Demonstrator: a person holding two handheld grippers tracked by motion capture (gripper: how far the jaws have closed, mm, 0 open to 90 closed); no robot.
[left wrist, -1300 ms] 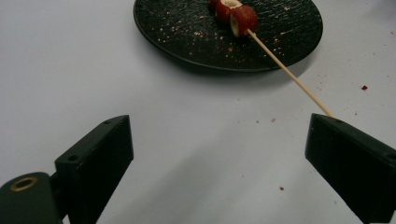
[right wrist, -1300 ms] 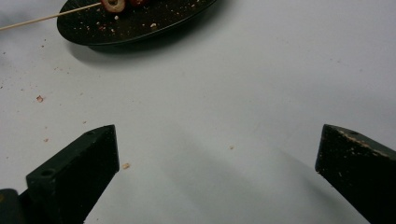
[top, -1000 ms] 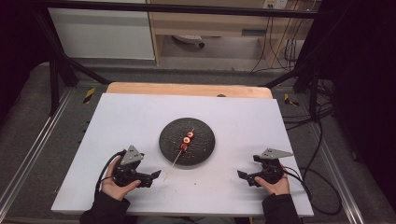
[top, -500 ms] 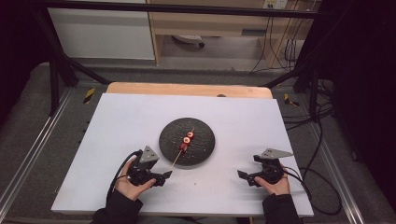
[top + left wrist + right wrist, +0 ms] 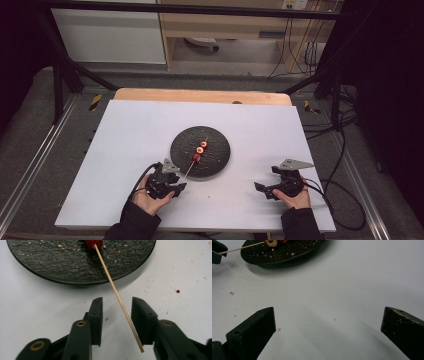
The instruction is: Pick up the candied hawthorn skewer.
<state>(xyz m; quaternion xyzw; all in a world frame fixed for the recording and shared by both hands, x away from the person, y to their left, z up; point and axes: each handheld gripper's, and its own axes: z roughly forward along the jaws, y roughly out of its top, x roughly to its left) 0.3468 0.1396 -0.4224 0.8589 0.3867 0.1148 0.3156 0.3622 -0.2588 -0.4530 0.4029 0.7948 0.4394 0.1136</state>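
A round black plate [image 5: 220, 161] lies mid-table with a wooden skewer [image 5: 188, 174] across it. The skewer carries red fruit pieces [image 5: 200, 149], and its bare end sticks out over the plate's near-left rim. My left gripper [image 5: 181, 186] is at that end. In the left gripper view the skewer [image 5: 112, 286] runs between the jaws of the left gripper [image 5: 117, 312], nearer the right one. The jaws have just been closing, and a gap still shows on the left side. My right gripper [image 5: 260, 189] rests on the table at the near right, and the right gripper [image 5: 328, 320] has wide open jaws with nothing between them.
Crumbs and small red bits dot the white table [image 5: 125, 135] around the plate [image 5: 50, 267]. A wooden strip [image 5: 200, 95] borders the table's far edge. Metal rails run along both sides of the table, and cables hang at the far right.
My left hand has moved right toward the plate, bringing its jaws around the skewer's bare end, and the jaws have narrowed. The right hand has stayed still.
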